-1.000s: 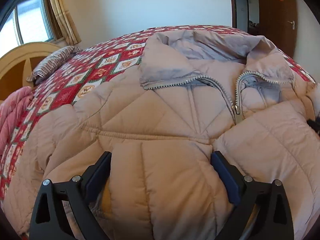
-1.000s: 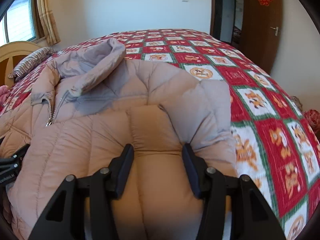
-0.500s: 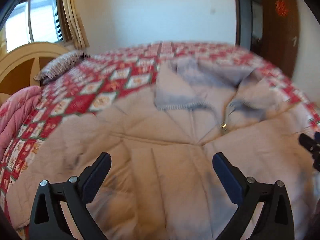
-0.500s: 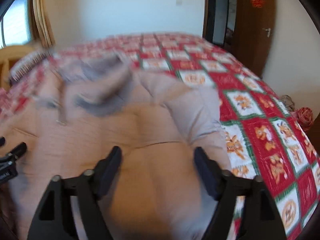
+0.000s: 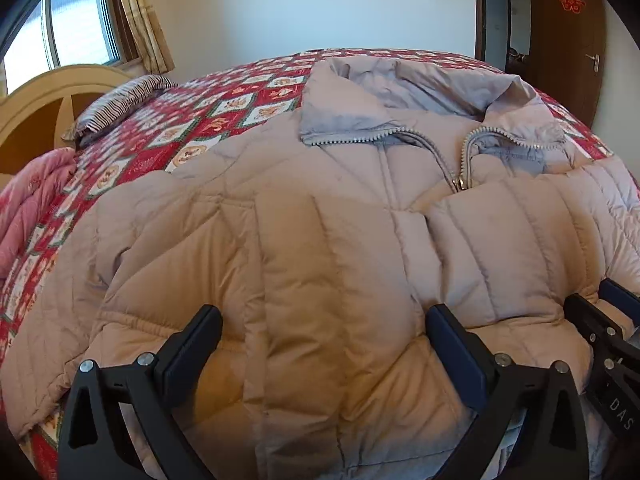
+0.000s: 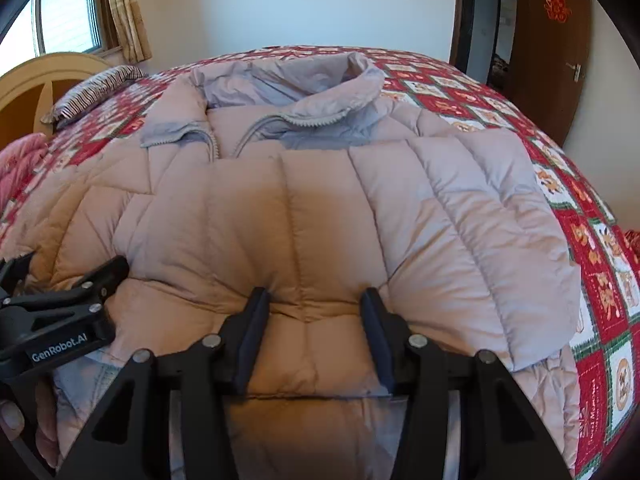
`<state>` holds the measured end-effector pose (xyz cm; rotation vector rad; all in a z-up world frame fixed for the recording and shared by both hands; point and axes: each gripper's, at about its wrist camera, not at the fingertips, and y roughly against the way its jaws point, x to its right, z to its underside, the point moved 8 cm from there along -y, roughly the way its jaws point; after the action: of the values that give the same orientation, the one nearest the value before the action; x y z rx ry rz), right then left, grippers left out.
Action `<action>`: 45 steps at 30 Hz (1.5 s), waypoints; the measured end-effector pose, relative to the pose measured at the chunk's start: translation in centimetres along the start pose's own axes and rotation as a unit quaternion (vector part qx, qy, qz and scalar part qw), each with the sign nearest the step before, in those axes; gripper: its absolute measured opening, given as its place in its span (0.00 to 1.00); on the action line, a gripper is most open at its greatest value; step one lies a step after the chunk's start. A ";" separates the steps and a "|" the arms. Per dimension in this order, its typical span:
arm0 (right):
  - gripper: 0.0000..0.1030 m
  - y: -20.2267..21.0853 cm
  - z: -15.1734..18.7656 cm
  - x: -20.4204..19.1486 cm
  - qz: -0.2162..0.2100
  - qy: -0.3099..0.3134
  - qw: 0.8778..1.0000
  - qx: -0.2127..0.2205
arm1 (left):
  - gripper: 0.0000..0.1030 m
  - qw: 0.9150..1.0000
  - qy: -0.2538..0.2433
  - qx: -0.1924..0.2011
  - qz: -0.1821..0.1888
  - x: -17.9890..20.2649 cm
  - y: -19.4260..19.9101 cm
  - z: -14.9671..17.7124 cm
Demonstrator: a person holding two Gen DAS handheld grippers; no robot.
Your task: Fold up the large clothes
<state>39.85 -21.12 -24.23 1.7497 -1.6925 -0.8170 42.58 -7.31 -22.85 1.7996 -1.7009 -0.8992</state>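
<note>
A large beige quilted down jacket (image 5: 320,220) lies front up on the bed, its grey collar and part-open zipper (image 5: 458,184) at the far side. My left gripper (image 5: 322,320) stands wide open over the near part of the jacket, and padded fabric bulges between its fingers. The right gripper (image 6: 314,300) is closing, its pads pressing a puffy fold of the jacket (image 6: 320,200) near the hem. Each gripper shows at the edge of the other's view: the right gripper (image 5: 600,320) and the left gripper (image 6: 80,292), close together.
A red patchwork quilt (image 5: 160,140) covers the bed around the jacket. A striped pillow (image 5: 120,100) and a wooden headboard (image 5: 48,96) are at the far left, a pink blanket (image 5: 28,208) at the left edge. A brown door (image 5: 568,40) stands at the back right.
Both grippers swung quickly, blurring the views. The right jaws widened, then narrowed onto a fold nearer the jacket's middle. The two grippers now sit closer together. The left jaws kept their width.
</note>
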 end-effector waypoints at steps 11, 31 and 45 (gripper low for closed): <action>0.50 -0.1 0.2 -0.2 0.011 0.005 1.000 0.007 | 0.99 1.000 -0.011 0.000 -0.015 0.6 -0.2 0.3; 0.91 11.0 5.4 -5.0 -0.001 0.066 0.996 0.065 | 0.99 0.966 0.180 -0.027 -0.181 -37.5 11.5 13.9; 0.91 13.8 7.6 -8.5 0.007 0.119 0.989 0.089 | 0.12 0.958 0.284 -0.043 -0.020 -39.1 8.0 17.5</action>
<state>24.97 -13.10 -18.40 1.8688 -1.6539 -0.4397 24.16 32.22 -23.49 1.8102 -1.2406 -0.3987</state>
